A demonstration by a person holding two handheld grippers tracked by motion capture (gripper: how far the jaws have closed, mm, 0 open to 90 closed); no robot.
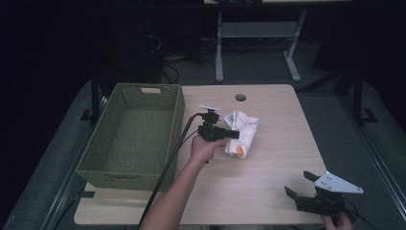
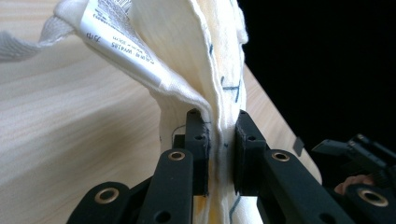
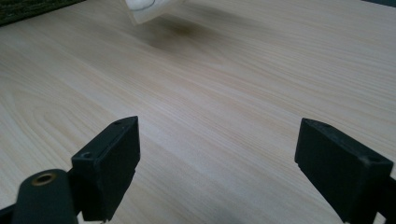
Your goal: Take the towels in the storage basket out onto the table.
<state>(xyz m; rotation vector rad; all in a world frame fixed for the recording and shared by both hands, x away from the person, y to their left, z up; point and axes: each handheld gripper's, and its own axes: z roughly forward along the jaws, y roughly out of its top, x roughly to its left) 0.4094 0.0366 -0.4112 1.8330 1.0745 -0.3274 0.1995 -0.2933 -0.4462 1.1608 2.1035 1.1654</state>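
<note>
Left gripper (image 1: 229, 134) pinches the cloth (image 1: 242, 130).
The cloth looks soft and light; it is clamped at its 9 o'clock edge. Right gripper (image 1: 300, 184) waits wide open, empty.

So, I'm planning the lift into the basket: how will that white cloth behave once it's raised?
Probably floppy: the white cloth folds and creases around the left tool pinching it. Likely light, since a thin pinch of fabric bunches up easily. Its loose edges and label would probably dangle and could catch the green basket rim.
</note>
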